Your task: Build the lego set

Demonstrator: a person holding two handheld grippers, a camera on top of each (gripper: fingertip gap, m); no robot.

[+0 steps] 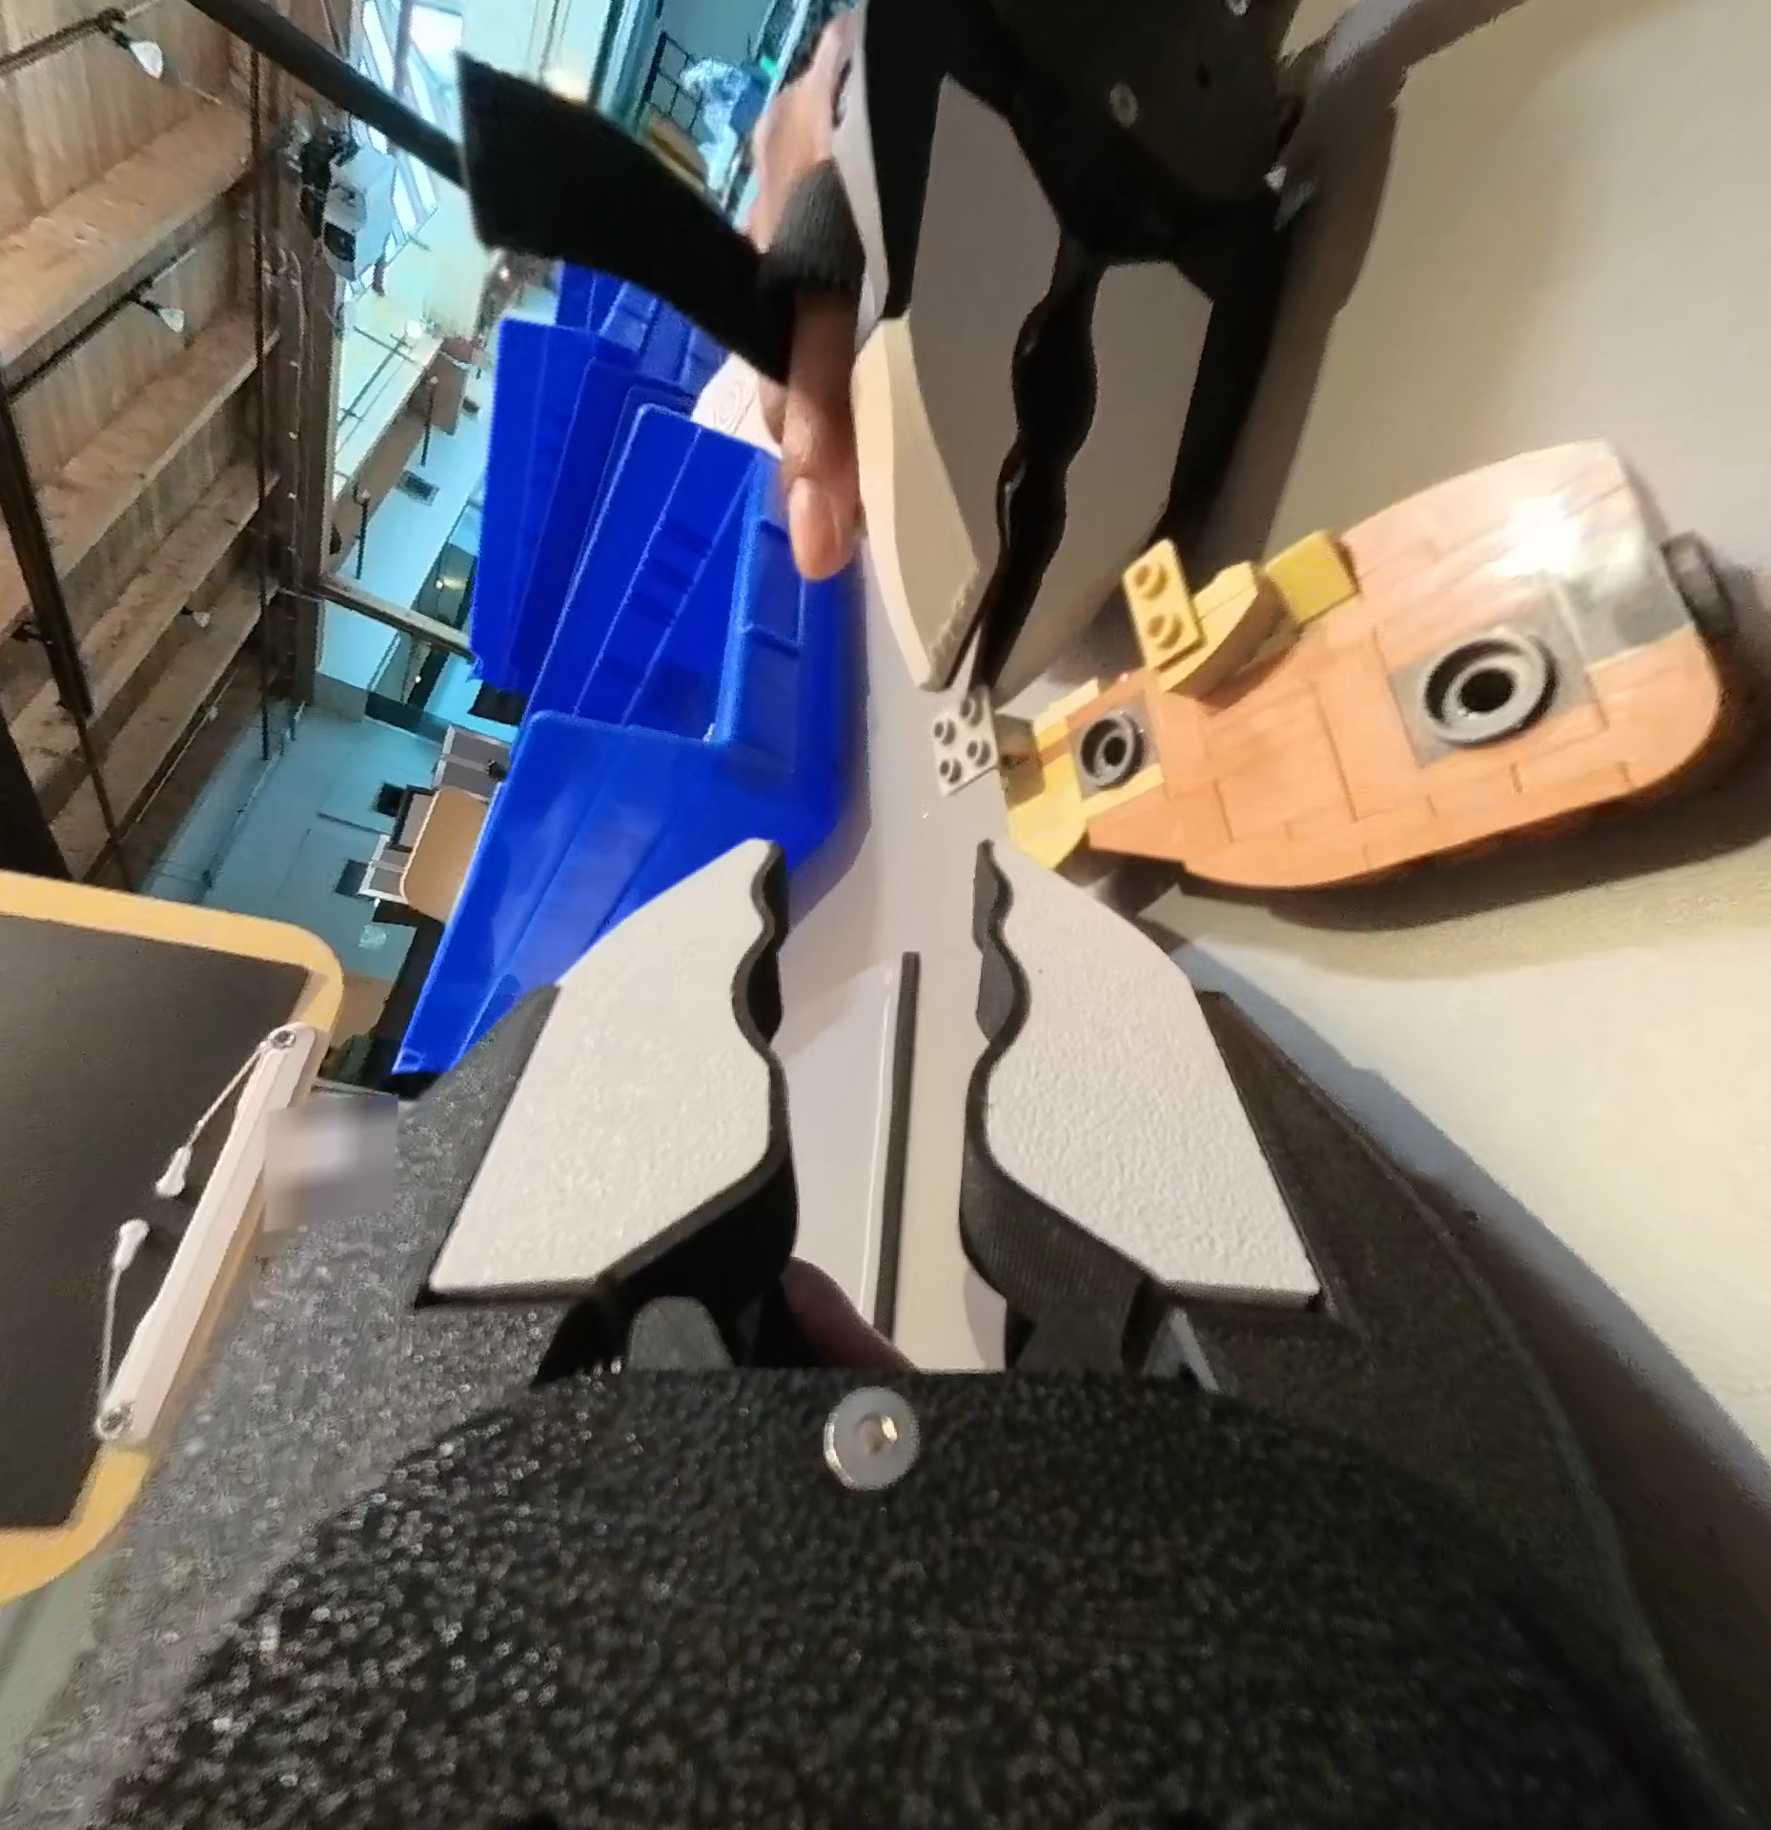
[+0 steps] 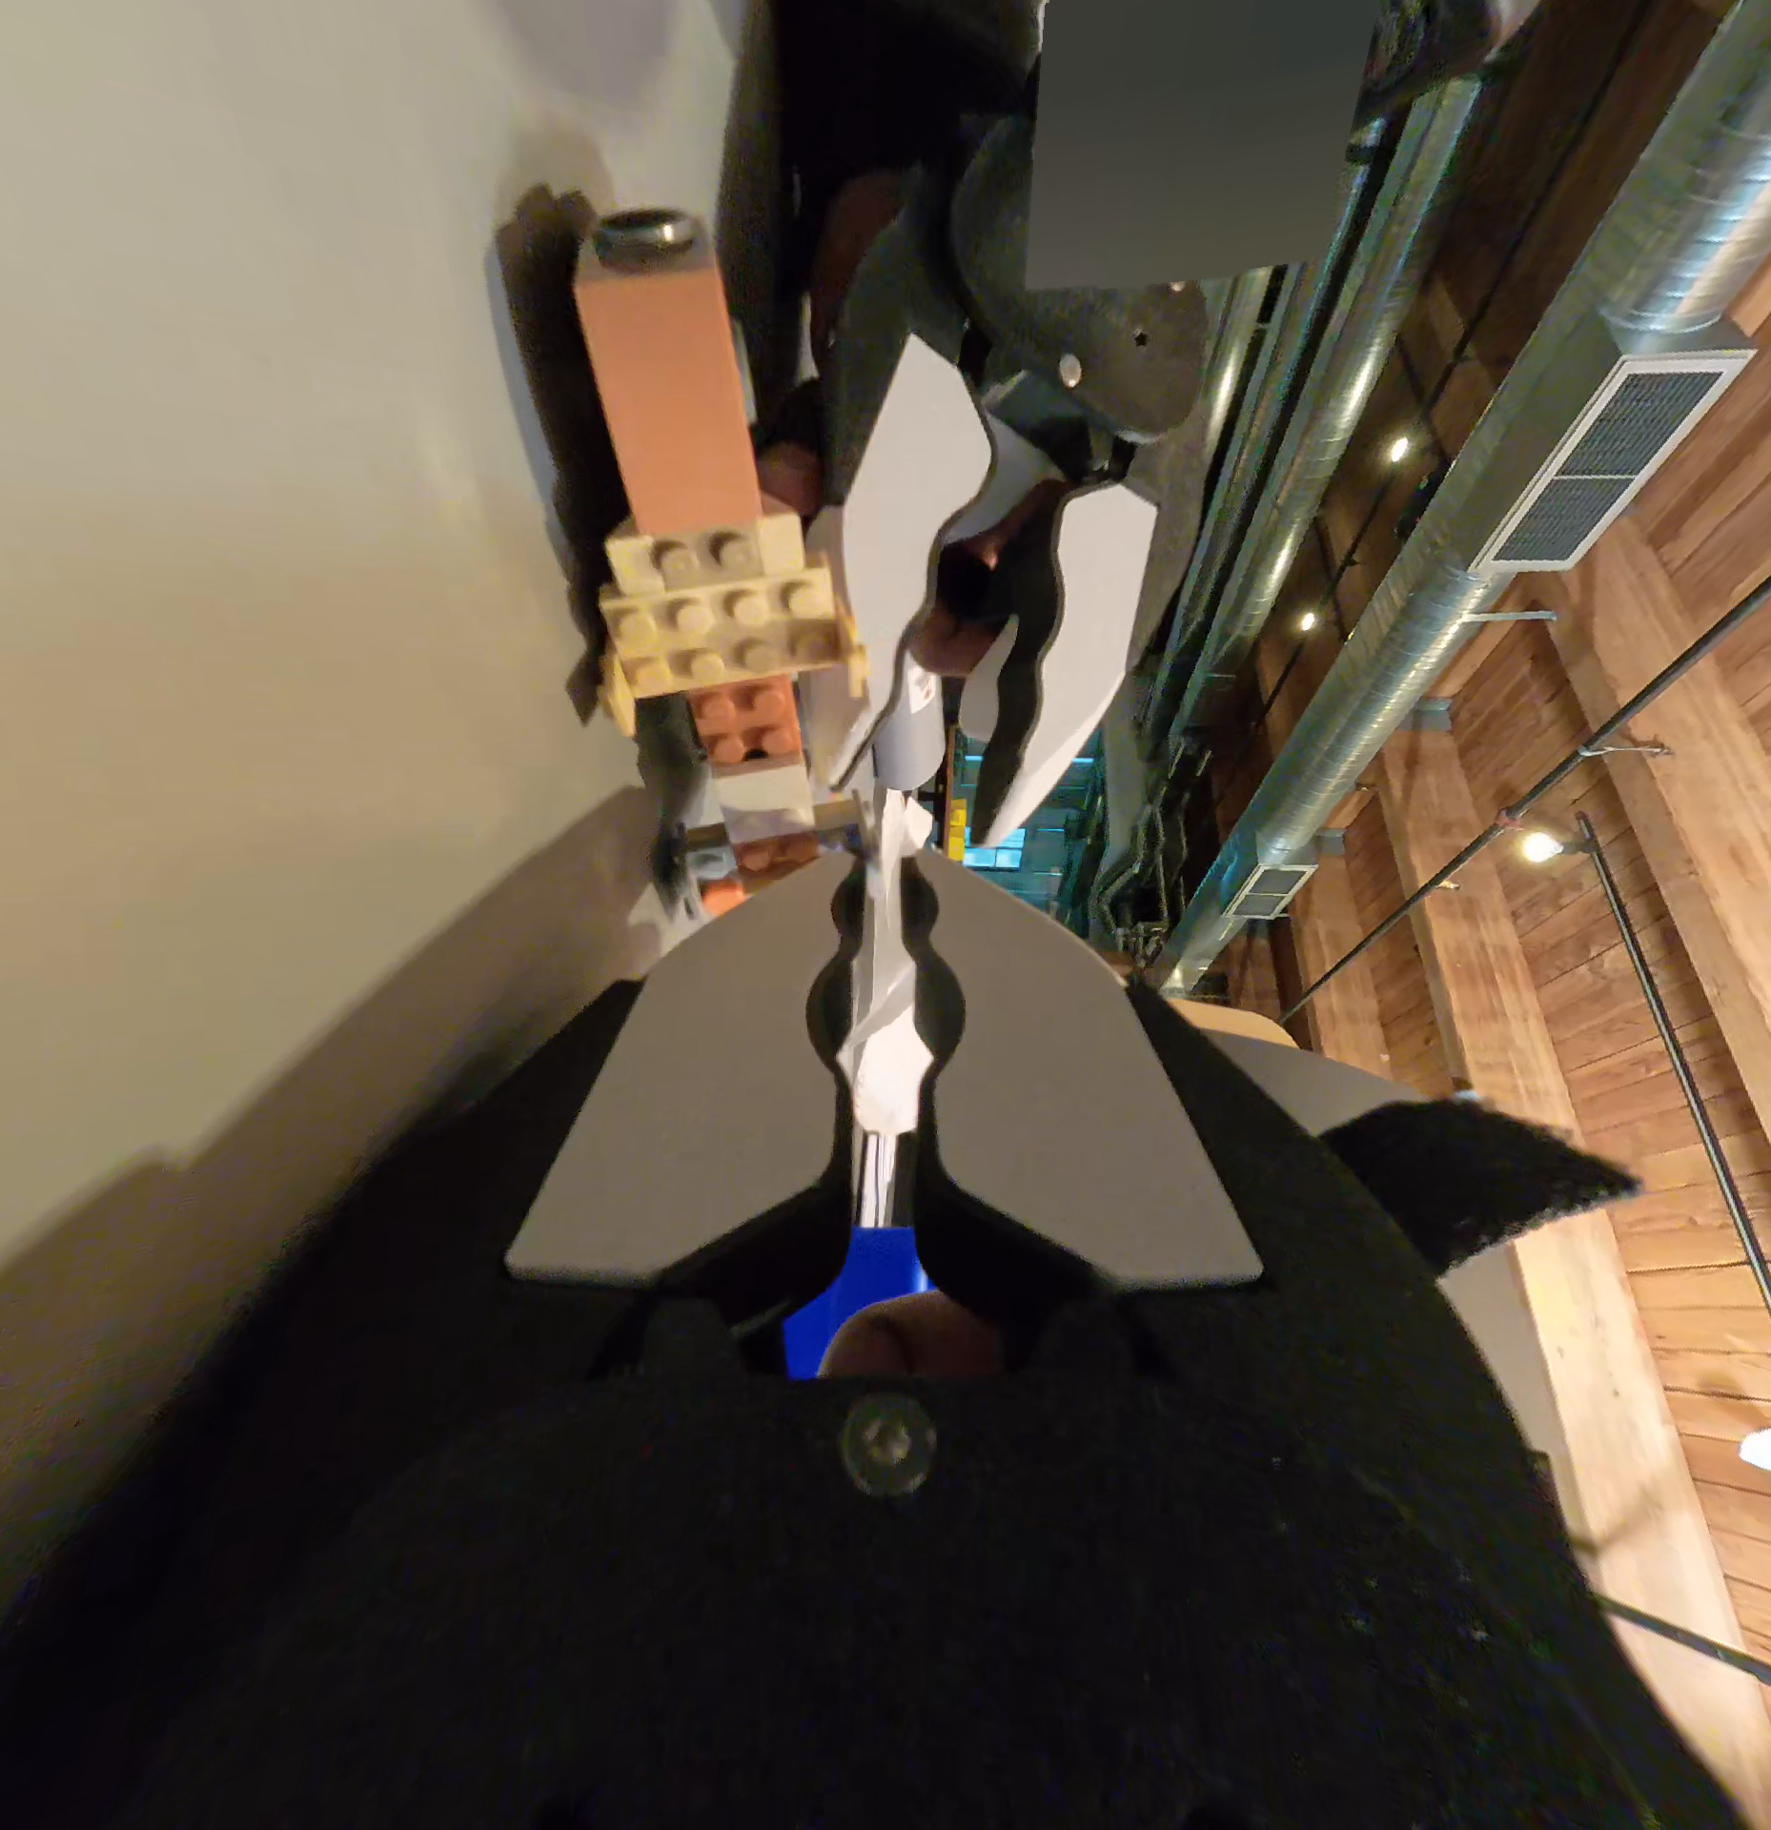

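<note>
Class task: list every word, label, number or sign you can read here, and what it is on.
None can be read.
Small white sticker on the open left gripper: too small.
Marks on a grey finger of the right gripper, shut on a white piece: blurred.
Brown and tan lego ship: none seen.

Glossy plastic lego boat (image 1: 1406, 723) — matt grainy grey fingers (image 1: 614, 1119) — glossy blue plastic bins (image 1: 644, 634).

**No readable writing**

You will find no legible text, number or brand in either view. Beside the tan and brown brick model (image 2: 703, 604), a small white sticker (image 2: 923, 688) bears marks too blurred to read.
</note>
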